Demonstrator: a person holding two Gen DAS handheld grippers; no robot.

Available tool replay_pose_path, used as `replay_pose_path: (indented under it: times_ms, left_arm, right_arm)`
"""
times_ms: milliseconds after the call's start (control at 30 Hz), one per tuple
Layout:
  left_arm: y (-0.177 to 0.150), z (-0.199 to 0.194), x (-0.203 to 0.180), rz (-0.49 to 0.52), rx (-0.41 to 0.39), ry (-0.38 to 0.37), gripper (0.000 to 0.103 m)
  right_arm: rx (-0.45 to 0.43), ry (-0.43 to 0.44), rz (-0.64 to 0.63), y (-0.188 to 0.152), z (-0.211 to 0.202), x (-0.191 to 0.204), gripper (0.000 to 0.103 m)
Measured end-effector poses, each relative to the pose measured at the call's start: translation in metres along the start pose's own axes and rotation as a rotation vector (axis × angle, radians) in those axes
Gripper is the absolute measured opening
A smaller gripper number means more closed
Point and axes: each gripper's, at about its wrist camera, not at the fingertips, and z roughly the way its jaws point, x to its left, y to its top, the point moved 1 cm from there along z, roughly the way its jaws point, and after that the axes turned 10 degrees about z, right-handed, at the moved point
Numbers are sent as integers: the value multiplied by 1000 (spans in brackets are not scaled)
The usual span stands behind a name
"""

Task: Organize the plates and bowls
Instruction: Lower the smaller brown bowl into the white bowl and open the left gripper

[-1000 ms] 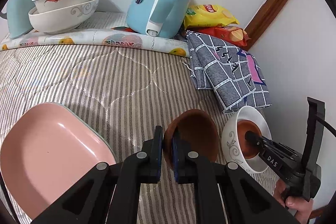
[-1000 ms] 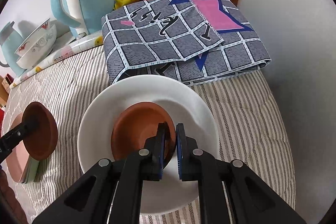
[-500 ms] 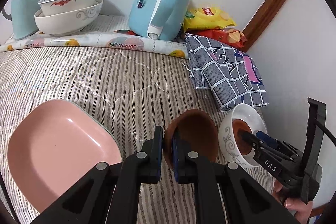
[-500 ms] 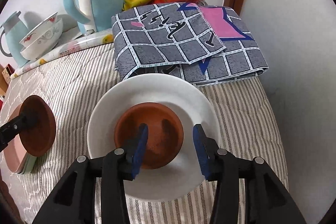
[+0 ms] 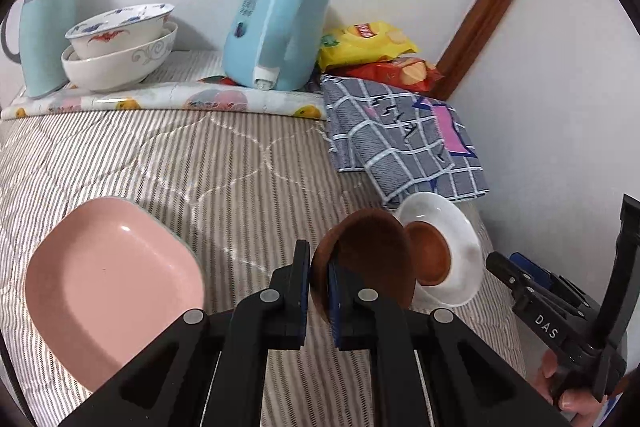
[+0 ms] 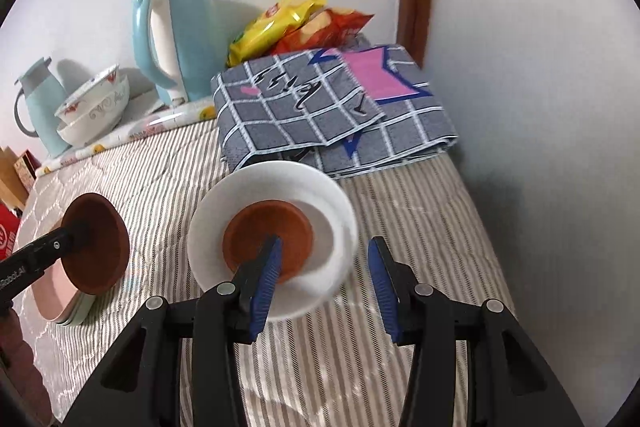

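Note:
My left gripper (image 5: 319, 281) is shut on the rim of a brown bowl (image 5: 370, 259), held tilted above the striped bed cover; the bowl also shows in the right wrist view (image 6: 98, 245). My right gripper (image 6: 324, 277) is open and empty, pulled back just in front of a white bowl (image 6: 320, 199) that holds a second brown bowl (image 6: 268, 237). That white bowl also shows in the left wrist view (image 5: 460, 231). A pink plate (image 5: 108, 283) lies at the left. Two stacked patterned bowls (image 5: 120, 51) stand at the back left.
A light blue kettle (image 5: 276, 23), a blue-grey jug (image 5: 44, 31), snack bags (image 5: 372, 51) and a folded checked cloth (image 5: 400, 143) line the back. The wall runs close on the right. A floral mat (image 5: 160, 99) lies under the kettle.
My right gripper opened, let go of the brown bowl inside the white bowl and drew back. My left gripper kept its hold on the other brown bowl and pulled back a little.

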Motion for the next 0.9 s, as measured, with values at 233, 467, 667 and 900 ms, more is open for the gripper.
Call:
replay_pose_path:
  times_ms: [233,467,667,900]
  left_arm:
    - [1,0,-28,38,0,-12,9]
    - [5,12,-43,41,16,-27,9]
    - [11,25,-60,64,26,-45,9]
    - [19,51,-77,76,58,-63,9]
  right_arm:
    - [-25,-4,43,-8,-22,-29,46]
    - [-24,-19,101,-21,-29,-64,46]
    - [-11,-32,137,-29,-25,-86,46]
    - [-8,-31,157,-33,-21,-103,46]
